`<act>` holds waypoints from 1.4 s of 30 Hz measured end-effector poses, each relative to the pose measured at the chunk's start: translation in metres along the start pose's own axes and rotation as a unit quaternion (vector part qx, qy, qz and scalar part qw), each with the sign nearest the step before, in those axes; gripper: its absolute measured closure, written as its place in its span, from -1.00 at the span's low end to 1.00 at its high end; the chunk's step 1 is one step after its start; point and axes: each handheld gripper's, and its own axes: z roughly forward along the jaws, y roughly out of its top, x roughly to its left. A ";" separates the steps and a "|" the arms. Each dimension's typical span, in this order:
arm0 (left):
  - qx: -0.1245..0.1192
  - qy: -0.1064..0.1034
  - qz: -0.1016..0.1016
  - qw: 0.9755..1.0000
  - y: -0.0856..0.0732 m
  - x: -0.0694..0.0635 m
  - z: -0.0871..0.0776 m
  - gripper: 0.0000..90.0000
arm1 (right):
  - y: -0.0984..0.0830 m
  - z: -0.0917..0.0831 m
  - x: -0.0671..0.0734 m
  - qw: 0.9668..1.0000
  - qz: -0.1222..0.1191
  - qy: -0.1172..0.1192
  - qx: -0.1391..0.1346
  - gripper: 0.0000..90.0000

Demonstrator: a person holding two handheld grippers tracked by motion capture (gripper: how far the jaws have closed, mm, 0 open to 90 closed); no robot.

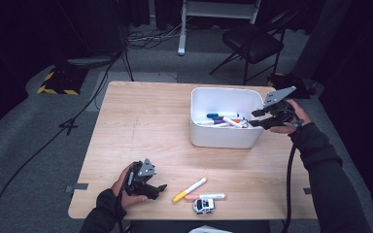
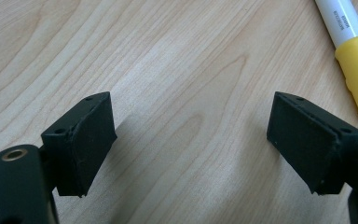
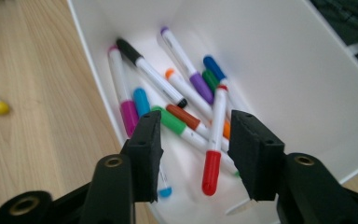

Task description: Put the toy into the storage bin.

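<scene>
The right gripper (image 1: 256,118) hangs over the right rim of the white bin (image 1: 226,138), which stands on the far right part of the table (image 1: 141,126). Its jaws stand part open with nothing between the pads. In the right gripper view, the red-capped marker (image 3: 213,154) lies loose in the bin below the gripper (image 3: 196,140), on top of a heap of other markers (image 3: 168,84) with purple, blue, green, orange, black and magenta caps.

The left gripper (image 1: 159,190) rests low at the near left of the table, jaws wide apart and empty; the left gripper view shows bare wood between its pads (image 2: 303,140). Just to its right lies the yellow-capped marker (image 1: 189,189), aslant on the table and untouched. Next to it lies a pink-capped marker (image 1: 206,196), and a small white toy car (image 1: 204,206) sits close by at the near edge.
</scene>
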 end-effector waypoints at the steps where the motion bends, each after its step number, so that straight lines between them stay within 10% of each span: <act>1: 0.000 -0.001 -0.001 1.000 0.000 0.000 0.000 -0.66 | 0.001 -0.004 0.004 1.000 0.002 -0.003 -0.017 0.18; 8: 0.000 0.000 0.000 1.000 0.000 0.000 0.000 -0.66 | 0.002 -0.023 0.041 0.993 -0.012 0.008 -0.113 0.11; 19: 0.000 -0.001 -0.001 1.000 0.000 0.000 0.000 -0.66 | -0.005 -0.003 0.101 0.983 -0.074 0.073 -0.150 0.10; 33: 0.000 0.000 0.000 1.000 0.000 0.000 0.000 -0.66 | -0.006 0.127 0.174 0.960 -0.116 0.237 -0.097 0.20; 42: 0.000 0.000 0.000 1.000 0.000 0.000 0.000 -0.65 | 0.001 0.162 0.189 0.954 -0.145 0.252 -0.077 0.43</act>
